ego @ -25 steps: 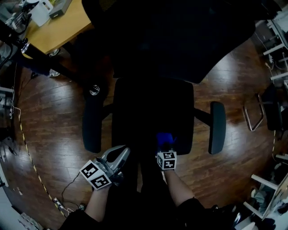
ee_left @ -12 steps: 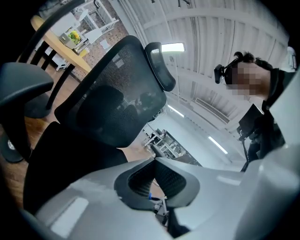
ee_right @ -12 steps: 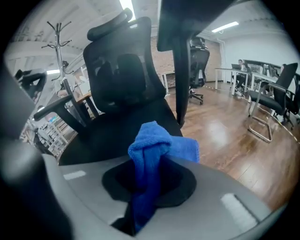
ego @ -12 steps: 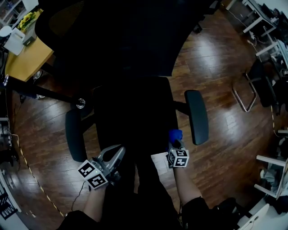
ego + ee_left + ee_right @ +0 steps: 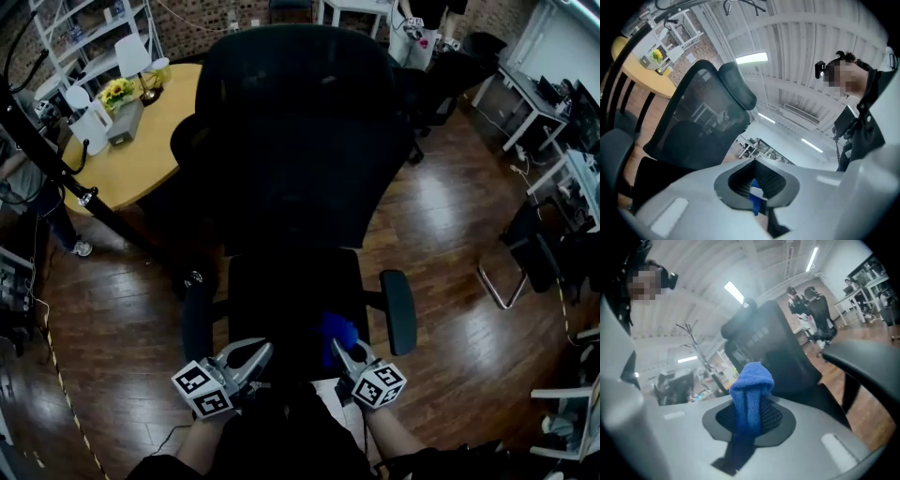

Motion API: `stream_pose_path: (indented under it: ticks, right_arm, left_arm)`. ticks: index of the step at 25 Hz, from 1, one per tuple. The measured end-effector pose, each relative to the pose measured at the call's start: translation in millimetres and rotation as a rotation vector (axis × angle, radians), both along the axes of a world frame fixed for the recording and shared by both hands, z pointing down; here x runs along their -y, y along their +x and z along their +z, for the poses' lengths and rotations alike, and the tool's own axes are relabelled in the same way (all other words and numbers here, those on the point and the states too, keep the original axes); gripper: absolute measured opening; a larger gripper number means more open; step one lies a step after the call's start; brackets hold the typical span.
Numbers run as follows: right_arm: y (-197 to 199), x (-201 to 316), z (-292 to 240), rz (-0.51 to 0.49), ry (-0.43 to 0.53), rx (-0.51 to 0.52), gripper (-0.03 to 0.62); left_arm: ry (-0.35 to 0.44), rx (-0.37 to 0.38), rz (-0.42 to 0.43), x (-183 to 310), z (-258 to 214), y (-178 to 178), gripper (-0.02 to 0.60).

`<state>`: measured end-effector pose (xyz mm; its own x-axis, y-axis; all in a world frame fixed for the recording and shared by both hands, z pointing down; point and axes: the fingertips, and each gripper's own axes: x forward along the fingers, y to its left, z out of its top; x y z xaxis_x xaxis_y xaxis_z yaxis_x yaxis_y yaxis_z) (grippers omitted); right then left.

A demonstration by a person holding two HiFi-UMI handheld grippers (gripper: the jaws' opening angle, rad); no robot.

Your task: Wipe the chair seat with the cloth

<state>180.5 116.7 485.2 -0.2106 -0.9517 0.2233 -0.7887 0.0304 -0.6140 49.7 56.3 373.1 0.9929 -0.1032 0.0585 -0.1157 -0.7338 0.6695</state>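
The black office chair faces me in the head view, with its seat just beyond both grippers and its mesh back rising behind. My right gripper is shut on a blue cloth at the seat's front right edge. In the right gripper view the cloth sticks up between the jaws, folded over at its top. My left gripper hovers at the seat's front left edge, shut and holding nothing. In the left gripper view the left gripper points toward the chair back.
Two padded armrests flank the seat. A round wooden table with flowers and a white jug stands at the back left. More chairs and desks line the right side on a dark wood floor.
The head view has tilted up, so the chair back and room now show. The right gripper with the cloth has come from beside the right armrest to the seat's front edge. The left gripper stays put.
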Motion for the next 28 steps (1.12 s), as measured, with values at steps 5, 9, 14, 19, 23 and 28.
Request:
stream_pose_path:
  ticks: [5, 9, 14, 19, 23, 28]
  right_arm:
    - [-33.6, 21.8, -157.6, -0.086, 0.312, -0.007, 0.06]
    - [-44.4, 21.9, -223.9, -0.097, 0.438, 0.017, 0.06]
    - [-46.4, 33.3, -244.2, -0.052, 0.47, 0.05, 0.06]
    - [-48.6, 25.4, -246.5, -0.058, 0.49, 0.038, 0.06]
    - [-44.0, 11.8, -243.8, -0.06, 0.506, 0.035, 0.06]
    - [-10.1, -25.7, -238.7, -0.088, 0.503, 0.042, 0.06]
  left_arm:
    - [0.133, -0.073, -0.013, 18.1, -72.9, -4.6, 0.003]
    - [0.202, -0.142, -0.02, 20.2, -120.2, -9.7, 0.003]
    - [0.216, -0.167, -0.018, 33.9, -135.6, -18.8, 0.003]
    - [0.248, -0.224, -0.025, 27.1, -144.1, -19.0, 0.003]
    - [0.259, -0.213, -0.028, 14.7, -137.8, -10.6, 0.003]
    - [0.268, -0.179, -0.049, -24.8, -138.8, 24.5, 0.003]
